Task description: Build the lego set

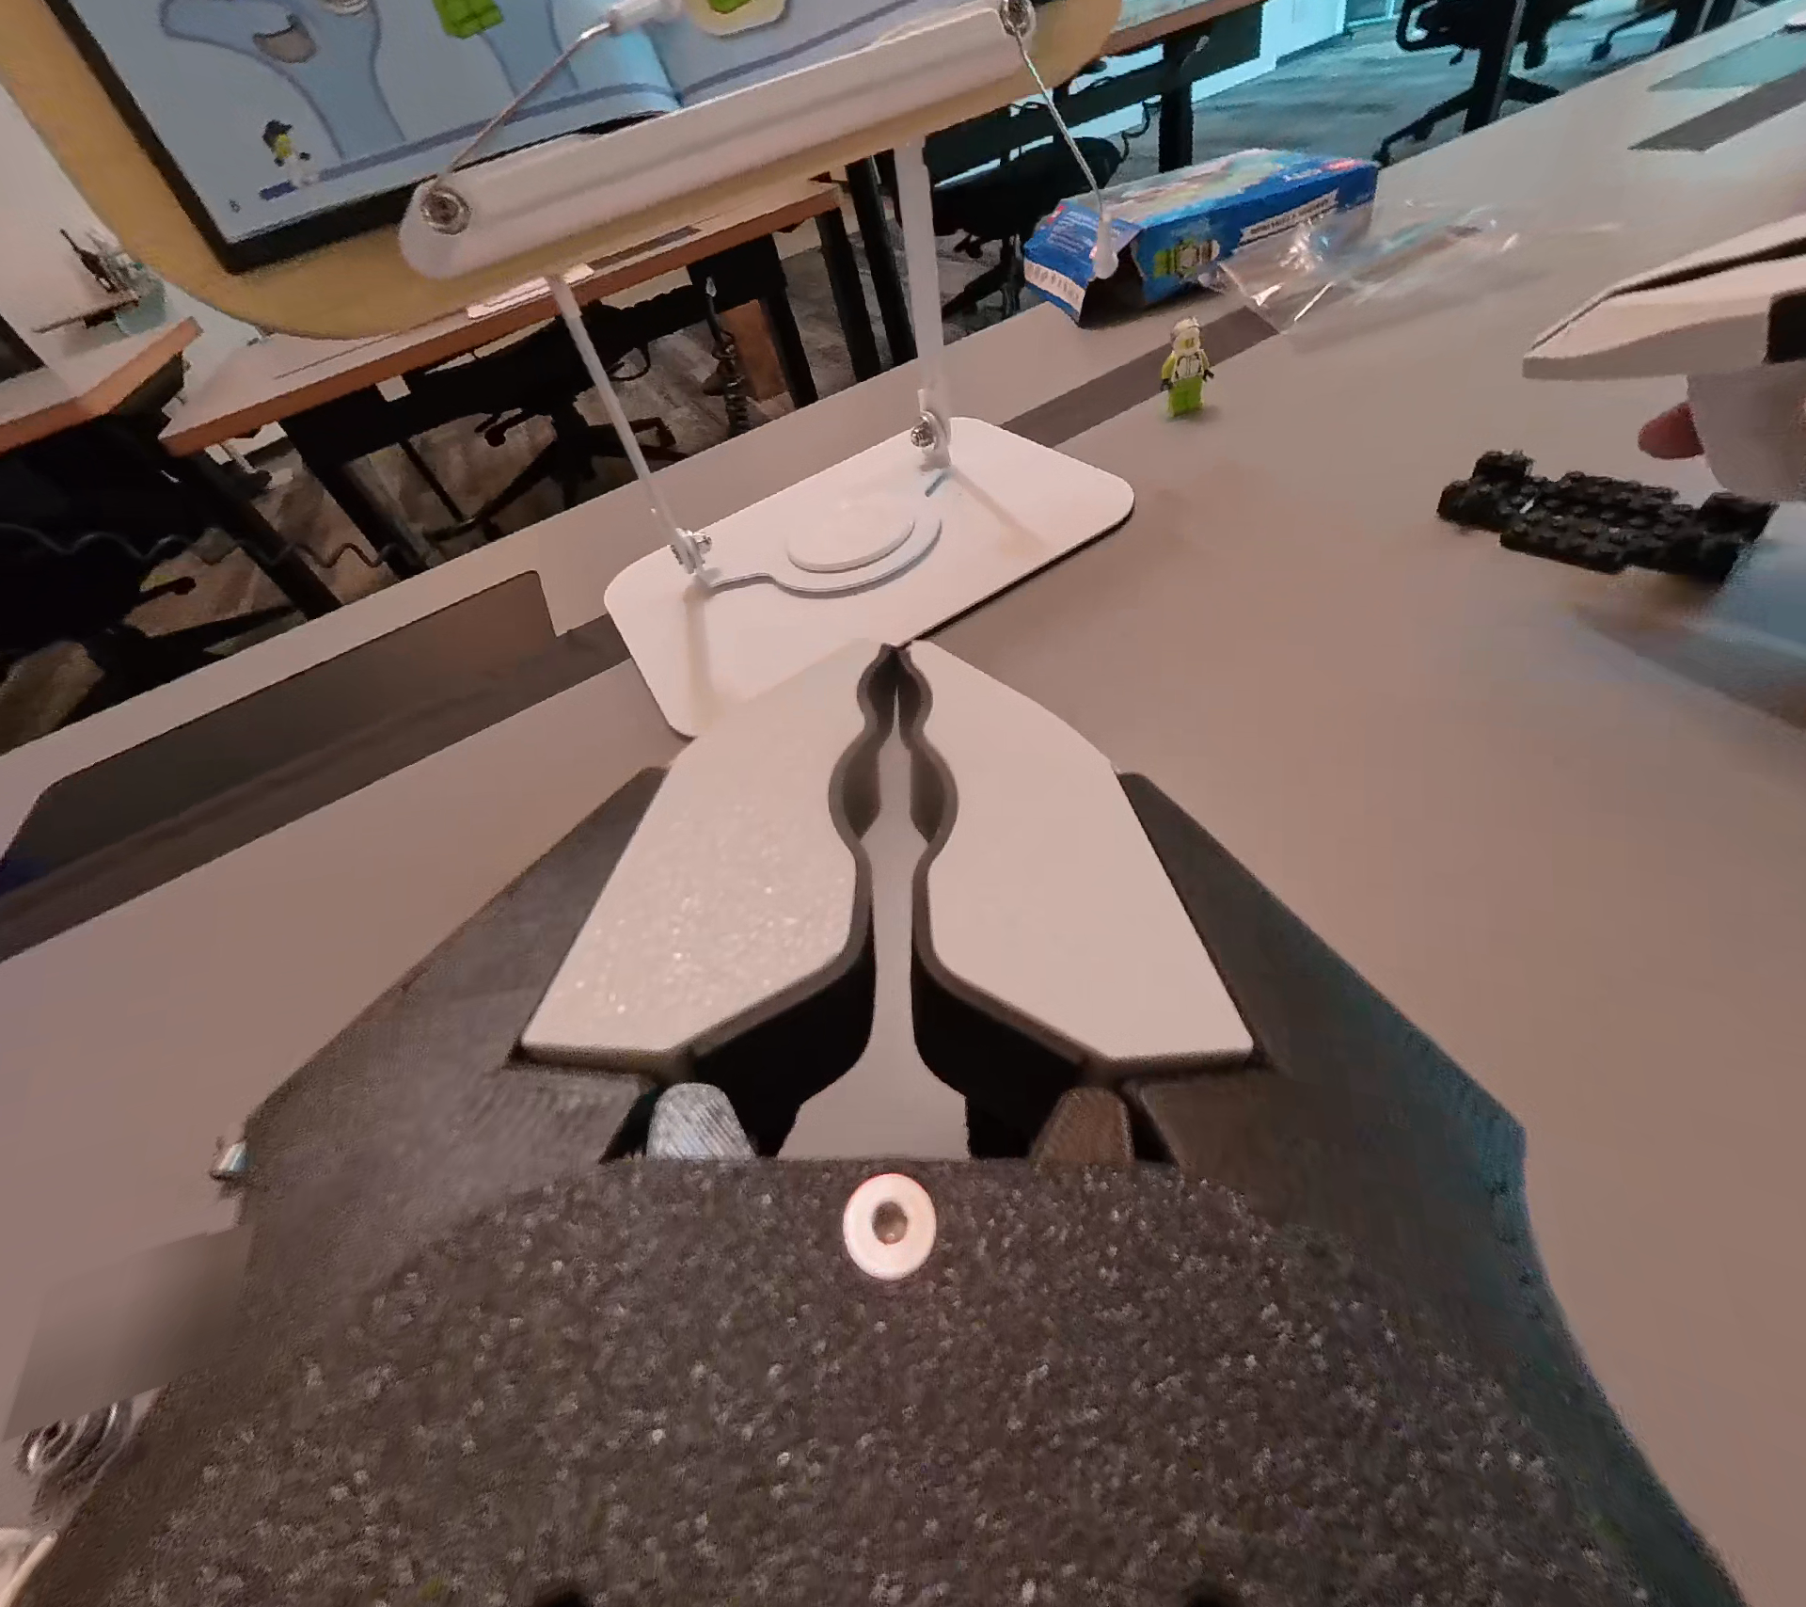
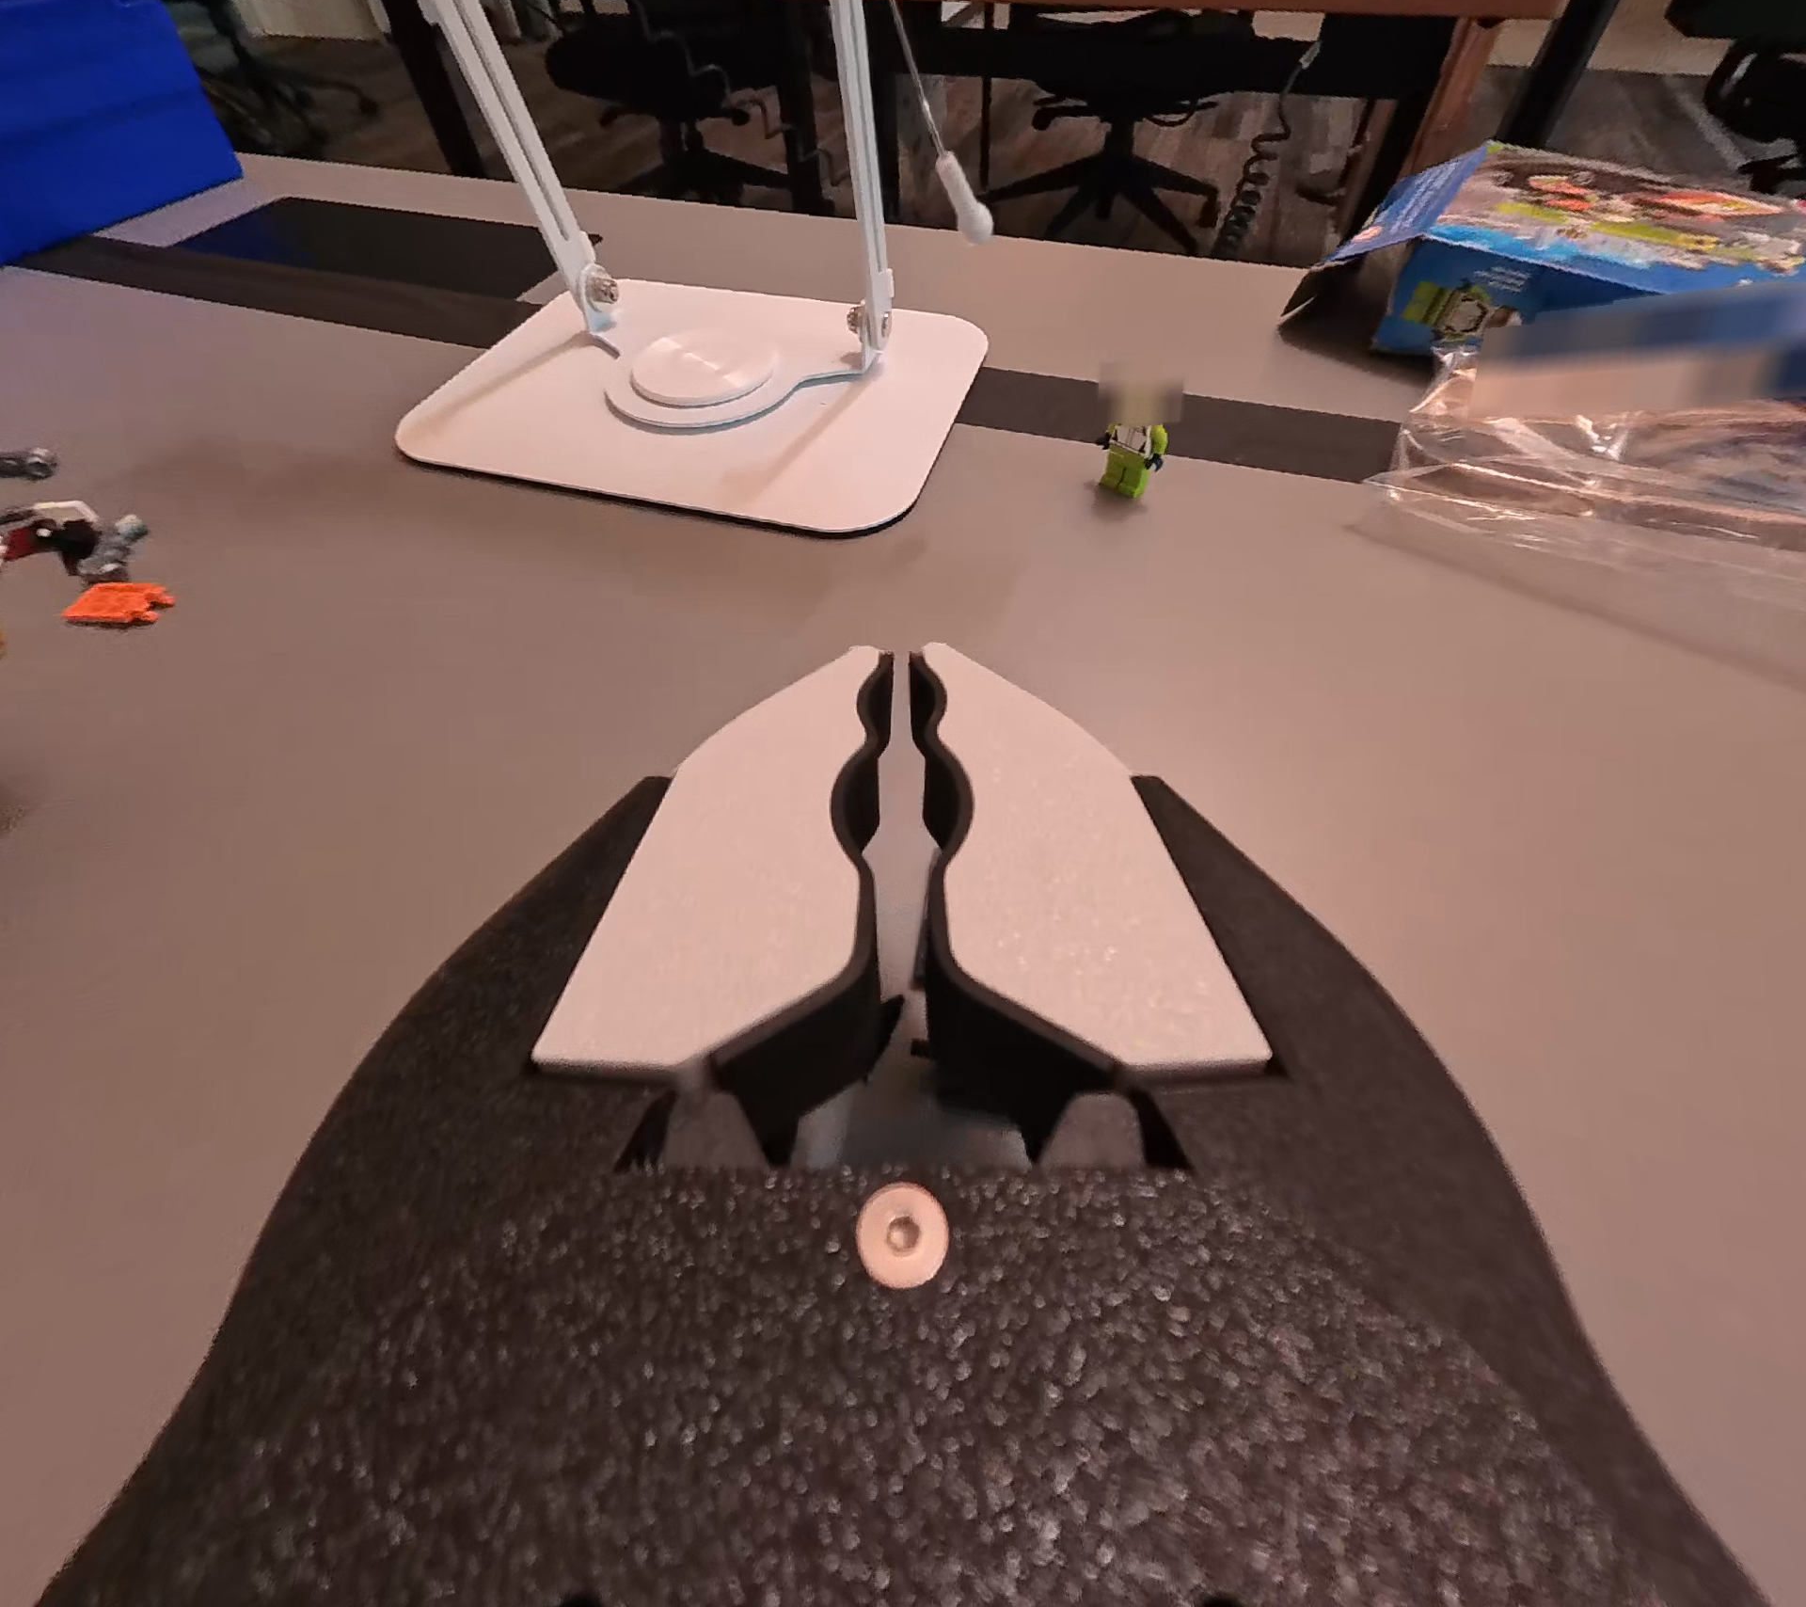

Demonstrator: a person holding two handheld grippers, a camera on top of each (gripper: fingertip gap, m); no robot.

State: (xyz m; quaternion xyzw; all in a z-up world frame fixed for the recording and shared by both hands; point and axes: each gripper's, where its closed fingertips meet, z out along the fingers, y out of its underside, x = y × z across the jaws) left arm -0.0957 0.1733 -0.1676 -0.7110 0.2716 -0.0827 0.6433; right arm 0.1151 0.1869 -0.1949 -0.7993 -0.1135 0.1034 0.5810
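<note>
Here the black lego chassis [image 1: 1603, 519] lies flat on the grey table [image 1: 1270, 778] at about two o'clock in the left wrist view, its long axis running from ten to four o'clock. At one o'clock the lime minifigure [image 1: 1186, 369] stands upright, facing the camera. The left gripper [image 1: 897, 661] has its jaws closed on nothing; the right gripper [image 2: 901, 659] shows a thin slit, also empty. A white stand [image 2: 684, 407] sits at twelve.

Even indoor light, soft shadows; wide-angle bending at edges; motion blur at right and top edges.
</note>
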